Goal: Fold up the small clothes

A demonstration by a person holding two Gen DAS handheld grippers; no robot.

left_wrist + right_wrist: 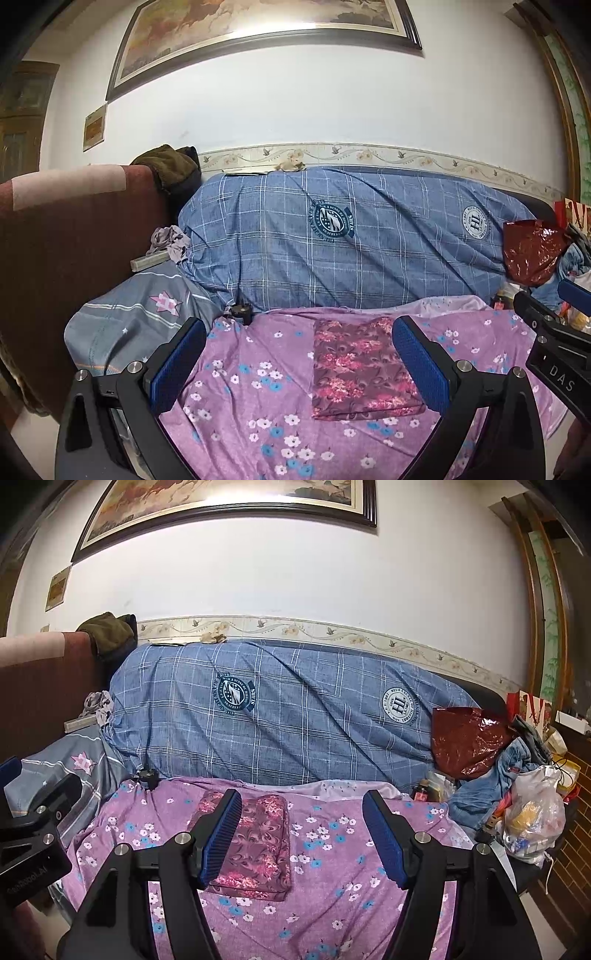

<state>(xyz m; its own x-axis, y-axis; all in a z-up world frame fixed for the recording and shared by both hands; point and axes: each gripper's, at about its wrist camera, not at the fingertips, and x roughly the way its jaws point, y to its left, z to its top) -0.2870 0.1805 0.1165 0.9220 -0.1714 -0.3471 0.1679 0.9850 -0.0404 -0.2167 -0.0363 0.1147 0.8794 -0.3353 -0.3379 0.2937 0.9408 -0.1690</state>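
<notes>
A small maroon garment with pink flowers (pixel 360 369) lies folded into a neat rectangle on the purple flowered sheet (pixel 258 387). It also shows in the right wrist view (pixel 255 845). My left gripper (pixel 299 363) is open and empty, held above the sheet with the garment between its blue pads. My right gripper (pixel 303 836) is open and empty, its left pad over the garment's left part. The right gripper's body shows at the right edge of the left wrist view (pixel 554 343).
A large bundle in blue checked cloth (pixel 343 236) lies behind the sheet. A grey pillow (pixel 136 321) sits at the left beside a brown sofa arm (pixel 66 258). A dark red bag (pixel 469 738), jeans and plastic bags (pixel 535 812) pile up at the right.
</notes>
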